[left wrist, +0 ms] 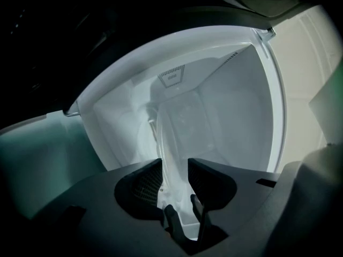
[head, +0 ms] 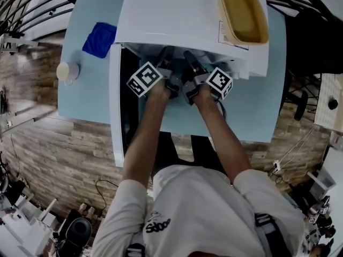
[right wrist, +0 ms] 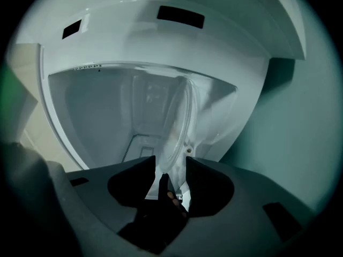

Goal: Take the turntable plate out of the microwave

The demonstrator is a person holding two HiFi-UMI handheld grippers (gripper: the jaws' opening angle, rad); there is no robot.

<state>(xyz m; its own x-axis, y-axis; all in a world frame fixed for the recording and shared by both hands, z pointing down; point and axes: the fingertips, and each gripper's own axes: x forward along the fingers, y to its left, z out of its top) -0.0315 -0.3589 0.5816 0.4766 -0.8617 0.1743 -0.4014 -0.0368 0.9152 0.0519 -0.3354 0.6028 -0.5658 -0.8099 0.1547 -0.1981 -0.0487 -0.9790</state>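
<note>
The white microwave (head: pixel 177 15) stands open on a pale blue table, and both grippers reach into its mouth side by side. The clear glass turntable plate (left wrist: pixel 182 133) runs edge-on between the jaws of my left gripper (left wrist: pixel 174 164), which look closed on its rim. In the right gripper view the same plate (right wrist: pixel 179 116) also passes between the jaws of my right gripper (right wrist: pixel 171 164), held at its near edge. From the head view only the marker cubes and gripper bodies show, left gripper (head: pixel 165 63) and right gripper (head: pixel 192 63); the plate is hidden there.
The microwave door (head: pixel 115 106) hangs open at the left, beside my left arm. A yellow tub (head: pixel 244 15) sits on the microwave's top. On the table (head: pixel 257 106) lie a blue cloth (head: pixel 99 39) and a white cup (head: pixel 67 71), left of the door.
</note>
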